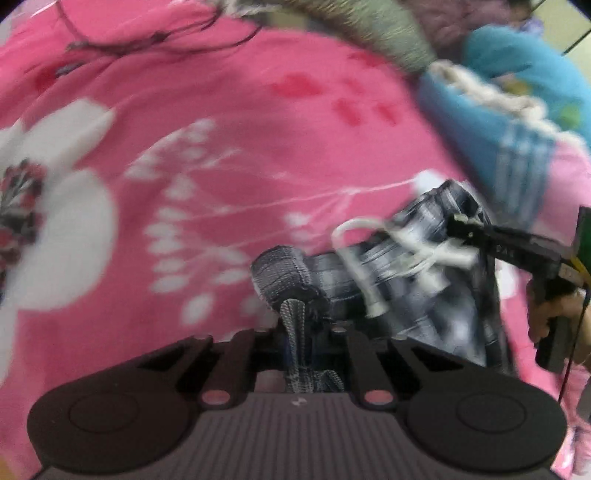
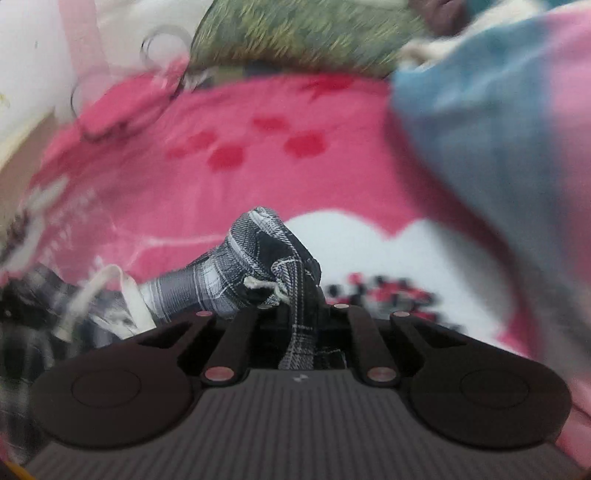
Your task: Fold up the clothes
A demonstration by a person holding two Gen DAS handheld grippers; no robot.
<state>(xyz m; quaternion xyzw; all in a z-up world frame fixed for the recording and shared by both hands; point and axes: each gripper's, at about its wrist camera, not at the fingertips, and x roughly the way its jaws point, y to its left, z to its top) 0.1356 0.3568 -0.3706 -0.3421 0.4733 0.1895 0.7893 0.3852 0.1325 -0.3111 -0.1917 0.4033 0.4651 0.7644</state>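
Observation:
A black-and-white plaid garment (image 1: 417, 280) with a white drawstring (image 1: 354, 240) is stretched above a pink flowered blanket (image 1: 258, 147). My left gripper (image 1: 295, 317) is shut on one bunched edge of it. In the same view my right gripper (image 1: 461, 225) comes in from the right, a hand on its handle, pinching the garment's other end. The right wrist view shows the plaid garment (image 2: 255, 258) bunched between the shut fingers of my right gripper (image 2: 299, 314), with the drawstring (image 2: 125, 291) trailing to the left. Both views are blurred by motion.
A blue garment with white stripes (image 1: 517, 147) and a cream knit edge lies at the right. An olive fuzzy cloth (image 2: 303, 33) lies at the blanket's far side. A dark cord (image 1: 147, 40) runs across the blanket's far left.

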